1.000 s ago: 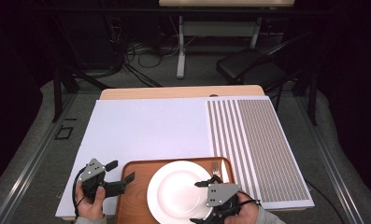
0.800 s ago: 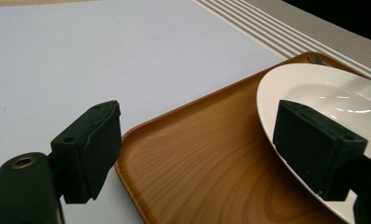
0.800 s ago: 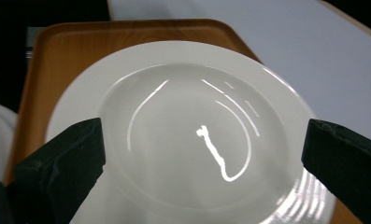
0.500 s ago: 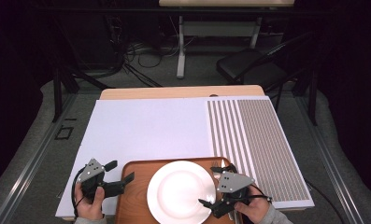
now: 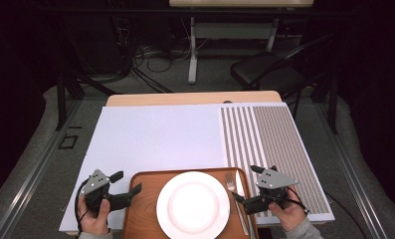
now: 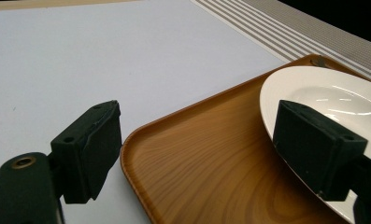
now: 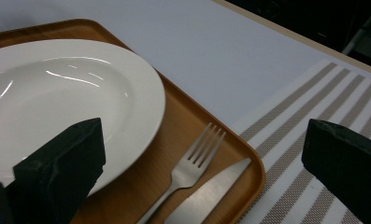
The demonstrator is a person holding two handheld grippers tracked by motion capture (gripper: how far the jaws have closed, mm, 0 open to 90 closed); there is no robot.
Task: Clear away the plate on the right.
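A wooden tray (image 5: 143, 211) lies at the table's near edge and carries a white plate (image 5: 192, 204). A fork (image 5: 231, 184) and a knife (image 5: 241, 191) lie on the tray right of the plate. My left gripper (image 5: 125, 182) is open at the tray's left edge. In the left gripper view its jaws straddle the tray's near corner (image 6: 141, 140), with the plate (image 6: 332, 91) by the right jaw. My right gripper (image 5: 246, 183) is open over the tray's right edge. The fork (image 7: 192, 161) and knife (image 7: 211, 191) lie between its jaws, and the plate (image 7: 66, 93) sits to their left.
A white mat (image 5: 155, 139) covers most of the table, with a grey-striped part (image 5: 269, 139) on the right. The wooden table edge (image 5: 185, 98) shows at the far side. A black chair (image 5: 264, 69) and cables stand on the floor beyond.
My right gripper has moved right, from the plate's right rim to the tray's right edge by the cutlery. The left gripper has stayed put.
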